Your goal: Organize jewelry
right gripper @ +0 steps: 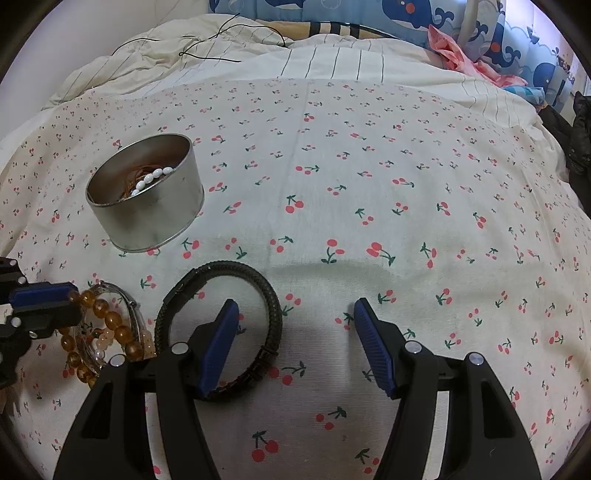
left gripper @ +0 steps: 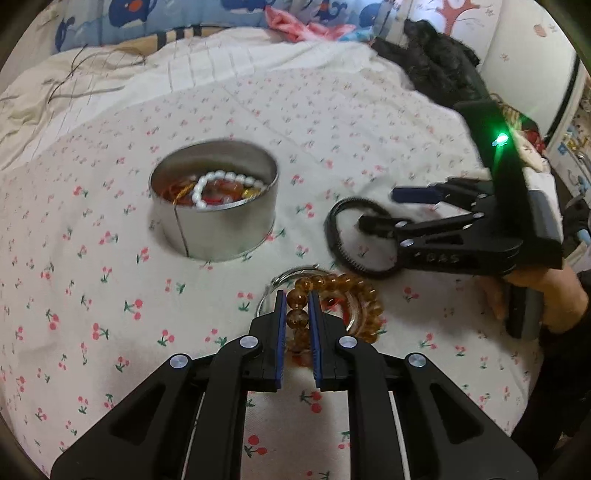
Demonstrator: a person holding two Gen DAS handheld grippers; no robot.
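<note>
- The left gripper (left gripper: 297, 299) has its blue-padded fingers (left gripper: 281, 317) drawn in narrow around the amber bead bracelet (left gripper: 334, 306), with beads pinched between the two pads.
- That translucent orange-brown bracelet lies on the bed's white sheet printed with small red cherries (right gripper: 369, 184), in a small heap with a thin silver bangle (left gripper: 291, 275) and some paler beads.
- In the right wrist view the same amber bracelet (right gripper: 110, 325) sits at the lower left, and the left gripper's blue tip (right gripper: 48, 295) touches its beads.
- The right gripper (right gripper: 295, 314) holds its fingers (right gripper: 218, 347) wide apart with nothing clamped; they hang over the sheet.
- A black braided cord bracelet (right gripper: 273, 306) lies flat on the sheet just beside the amber heap; the right gripper's left-hand finger stands over the inside of its loop, and whether it touches the cord cannot be told.
- From the left wrist view the right gripper (left gripper: 380, 210) shows over that black loop (left gripper: 338, 243), held by a hand (left gripper: 546, 295) in a dark sleeve.
- A round silver metal tin (left gripper: 221, 236) stands open and upright on the sheet, beyond the bracelets and apart from them.
- Inside the tin lie a white pearl-like bead strand (left gripper: 221, 181) and mixed red, orange and gold pieces.
- Beyond the sheet are a striped cream blanket (right gripper: 332, 62), a blue whale-print cushion (right gripper: 369, 14) and a dark garment (left gripper: 436, 62).
</note>
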